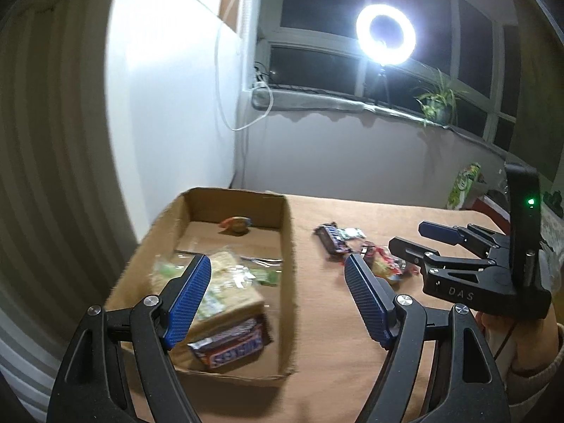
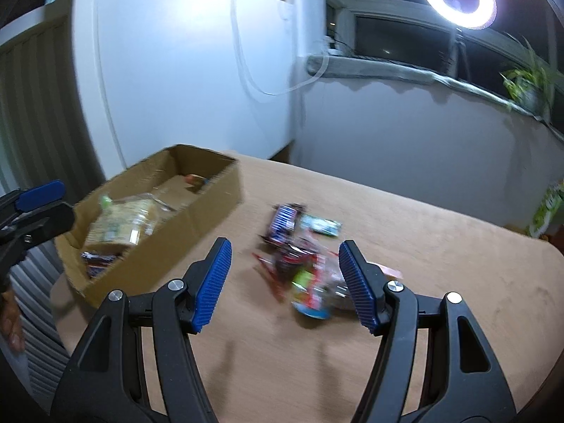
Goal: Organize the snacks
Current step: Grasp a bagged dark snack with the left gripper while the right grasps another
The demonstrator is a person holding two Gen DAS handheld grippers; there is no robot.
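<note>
A cardboard box point(image 1: 287, 246) point(image 2: 211, 211) sits on the tan table and holds a Snickers bar point(image 1: 229, 347), a clear bag of green-and-cream snacks point(image 1: 225, 278) and a small orange snack point(image 1: 235, 225) at its far end. My left gripper point(image 1: 278, 292) is open and empty above the box's right wall. A pile of loose snacks point(image 2: 306, 268) point(image 1: 380, 264) lies to the right of the box, with a dark blue bar point(image 2: 282, 220) point(image 1: 331, 238) and a green packet point(image 2: 322, 225). My right gripper point(image 2: 285, 282) is open and empty just above the pile; it also shows in the left wrist view point(image 1: 419, 239).
A white wall panel point(image 2: 194, 70) stands behind the box. A ring light point(image 1: 386, 35) and a potted plant point(image 1: 437, 104) stand on the windowsill. A green carton point(image 1: 463, 185) stands beyond the table's far right edge. The table's near part point(image 2: 317, 370) is bare cloth.
</note>
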